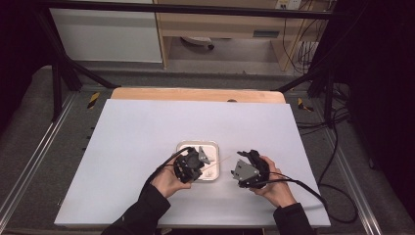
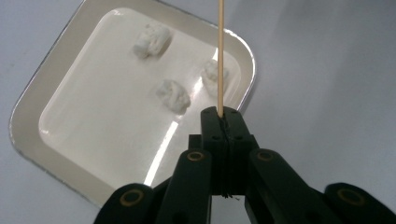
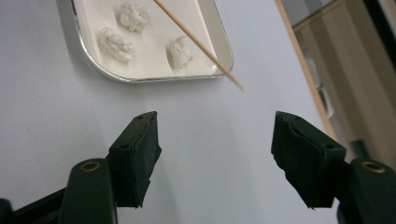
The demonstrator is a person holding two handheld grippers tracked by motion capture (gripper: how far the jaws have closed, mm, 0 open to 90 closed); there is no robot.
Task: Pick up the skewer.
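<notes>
A white square tray (image 1: pixel 213 144) sits near the table's front middle. In the left gripper view the tray (image 2: pixel 28 107) holds three white soft lumps (image 2: pixel 173 95). My left gripper (image 2: pixel 225 116) is shut on a thin wooden skewer (image 2: pixel 220 56), which points out over the tray's right side, past one lump (image 2: pixel 212 77). From above, the left gripper (image 1: pixel 201 169) hovers over the tray's near edge, and the skewer (image 1: pixel 218 163) slants right. My right gripper (image 3: pixel 215 135) is open over bare table, nothing between its pads. The skewer tip (image 3: pixel 236 84) lies just ahead of it, beside the tray (image 3: pixel 140 78). In the high view the right gripper (image 1: pixel 243 157) is right of the tray.
The pale table top (image 1: pixel 147 127) stretches wide to the left and back of the tray. A wooden board edge (image 1: pixel 195 94) runs along the far side. Cables (image 1: pixel 337 205) trail off the right edge. Black frame posts (image 1: pixel 58 83) stand at the far corners.
</notes>
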